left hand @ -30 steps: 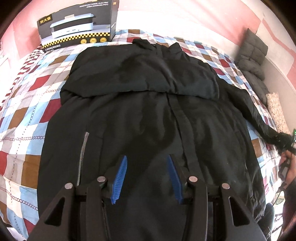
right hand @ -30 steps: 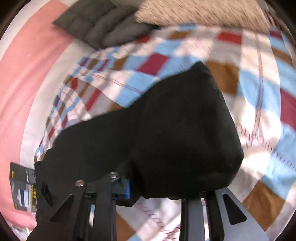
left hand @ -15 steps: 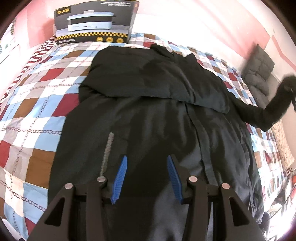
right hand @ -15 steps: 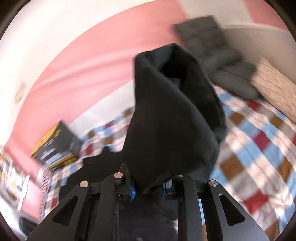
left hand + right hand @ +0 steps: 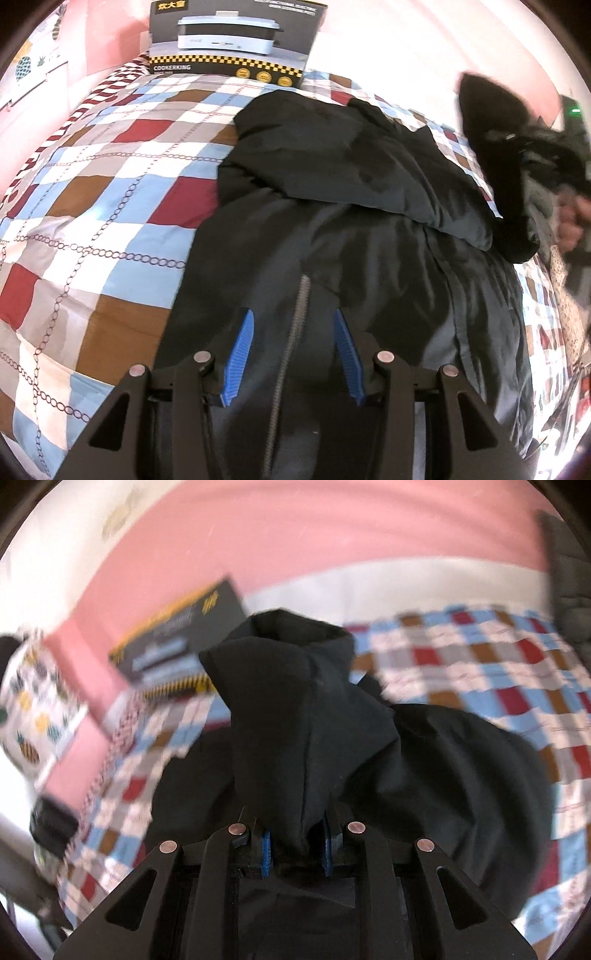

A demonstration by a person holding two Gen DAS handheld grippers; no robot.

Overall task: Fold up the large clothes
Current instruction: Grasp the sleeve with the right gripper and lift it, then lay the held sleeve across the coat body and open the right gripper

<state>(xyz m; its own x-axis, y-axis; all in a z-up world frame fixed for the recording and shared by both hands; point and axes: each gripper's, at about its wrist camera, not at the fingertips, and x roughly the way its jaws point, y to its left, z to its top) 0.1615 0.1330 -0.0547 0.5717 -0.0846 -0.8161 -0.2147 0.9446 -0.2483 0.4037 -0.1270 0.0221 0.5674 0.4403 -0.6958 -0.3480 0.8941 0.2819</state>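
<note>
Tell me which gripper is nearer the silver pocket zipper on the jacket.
Left. The left gripper hovers open right over the zipper; the right gripper is off to the side, shut on the raised sleeve cuff.

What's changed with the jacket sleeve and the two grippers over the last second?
The right gripper, clamped on the black jacket's sleeve cuff, has swung it up off the checked quilt and over the jacket body. The left gripper stays open, empty, above the hem.

Checked quilt-covered bed (image 5: pixel 110 192) — black coat (image 5: pixel 351 229) spread on it, cooker box (image 5: pixel 236 40) at far edge
</note>
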